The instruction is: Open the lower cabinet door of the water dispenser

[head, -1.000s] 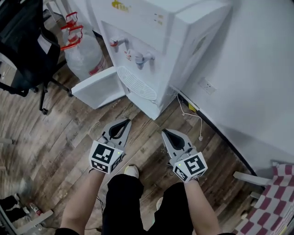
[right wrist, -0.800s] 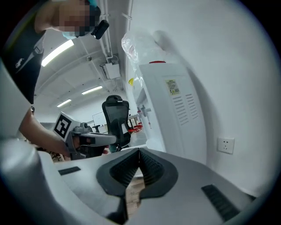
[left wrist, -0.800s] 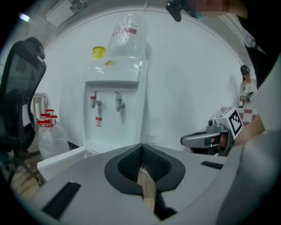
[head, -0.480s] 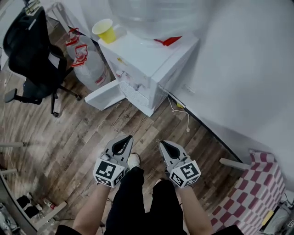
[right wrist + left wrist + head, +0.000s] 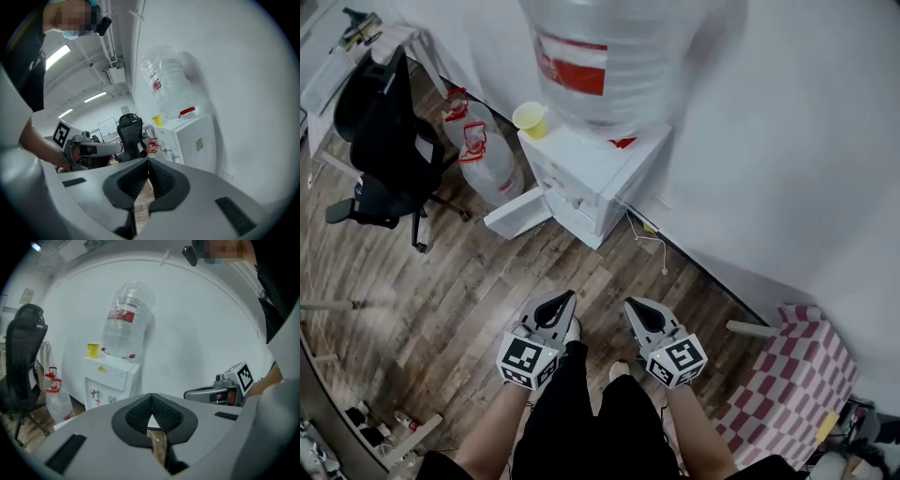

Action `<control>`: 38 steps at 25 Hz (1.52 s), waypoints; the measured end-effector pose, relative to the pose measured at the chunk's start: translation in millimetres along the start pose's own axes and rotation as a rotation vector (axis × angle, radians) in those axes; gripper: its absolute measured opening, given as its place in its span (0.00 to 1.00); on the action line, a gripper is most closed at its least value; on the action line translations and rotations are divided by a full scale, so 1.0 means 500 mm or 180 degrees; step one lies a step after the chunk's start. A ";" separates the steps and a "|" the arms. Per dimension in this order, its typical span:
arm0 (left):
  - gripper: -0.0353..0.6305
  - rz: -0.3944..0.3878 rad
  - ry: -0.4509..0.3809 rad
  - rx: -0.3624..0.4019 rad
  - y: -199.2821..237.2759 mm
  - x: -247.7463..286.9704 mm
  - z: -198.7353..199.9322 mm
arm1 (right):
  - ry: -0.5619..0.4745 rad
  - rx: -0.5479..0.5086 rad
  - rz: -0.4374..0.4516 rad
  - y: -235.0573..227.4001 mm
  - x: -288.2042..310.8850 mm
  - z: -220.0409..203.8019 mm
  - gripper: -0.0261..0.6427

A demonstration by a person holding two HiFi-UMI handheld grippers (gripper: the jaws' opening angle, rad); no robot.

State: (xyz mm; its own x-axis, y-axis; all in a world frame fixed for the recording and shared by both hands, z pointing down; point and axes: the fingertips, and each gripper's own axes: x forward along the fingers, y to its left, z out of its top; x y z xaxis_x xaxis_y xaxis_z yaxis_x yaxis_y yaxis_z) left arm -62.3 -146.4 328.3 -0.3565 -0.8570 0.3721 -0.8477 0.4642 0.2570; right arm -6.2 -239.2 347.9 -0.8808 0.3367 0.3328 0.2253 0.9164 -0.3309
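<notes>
A white water dispenser (image 5: 591,173) stands against the wall with a big clear bottle (image 5: 600,56) on top. Its lower cabinet door (image 5: 517,212) hangs open, swung out to the left over the wood floor. The dispenser (image 5: 110,385) also shows in the left gripper view and, from the side, the dispenser (image 5: 192,140) shows in the right gripper view. My left gripper (image 5: 567,300) and right gripper (image 5: 630,307) are held side by side well back from it, above my legs. Both are shut with nothing between the tips.
A yellow cup (image 5: 529,118) sits on the dispenser's top. Empty water jugs (image 5: 480,150) stand to its left, beside a black office chair (image 5: 389,141). A white cord (image 5: 652,239) trails along the wall. A checked red and white cloth (image 5: 797,375) lies at the right.
The view has pulled up and away from the dispenser, which now looks smaller, with its bottle in sight. Both shut grippers rose with me, staying side by side. The door stays open.
</notes>
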 end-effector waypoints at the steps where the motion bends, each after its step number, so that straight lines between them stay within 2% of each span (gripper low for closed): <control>1: 0.07 -0.0030 0.0004 0.0025 -0.005 -0.010 0.013 | -0.0007 -0.0012 -0.0030 0.006 -0.009 0.015 0.07; 10: 0.07 -0.0237 0.0041 0.0235 0.001 -0.079 0.088 | -0.0153 -0.0078 -0.0301 0.055 -0.064 0.119 0.07; 19: 0.07 -0.0546 0.0099 0.0399 -0.031 -0.104 0.090 | -0.0179 -0.0016 -0.0498 0.119 -0.114 0.109 0.07; 26: 0.07 -0.0521 -0.0037 0.0450 -0.077 -0.141 0.096 | -0.0242 -0.0077 -0.0482 0.167 -0.167 0.100 0.07; 33: 0.07 -0.0405 -0.0104 0.0335 -0.170 -0.252 0.062 | -0.0392 -0.0188 -0.0387 0.255 -0.266 0.074 0.07; 38: 0.07 -0.0348 -0.0155 0.0357 -0.230 -0.341 0.023 | -0.0486 -0.0207 -0.0395 0.328 -0.351 0.028 0.07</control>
State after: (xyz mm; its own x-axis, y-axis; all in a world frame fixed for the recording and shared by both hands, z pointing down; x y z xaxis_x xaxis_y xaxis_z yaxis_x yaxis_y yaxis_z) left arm 91.4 -56.5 225.1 -0.2760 -0.9122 0.3029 -0.9201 0.3419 0.1913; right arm 179.3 -151.1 222.9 -0.9553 0.1882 0.2281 0.1332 0.9625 -0.2363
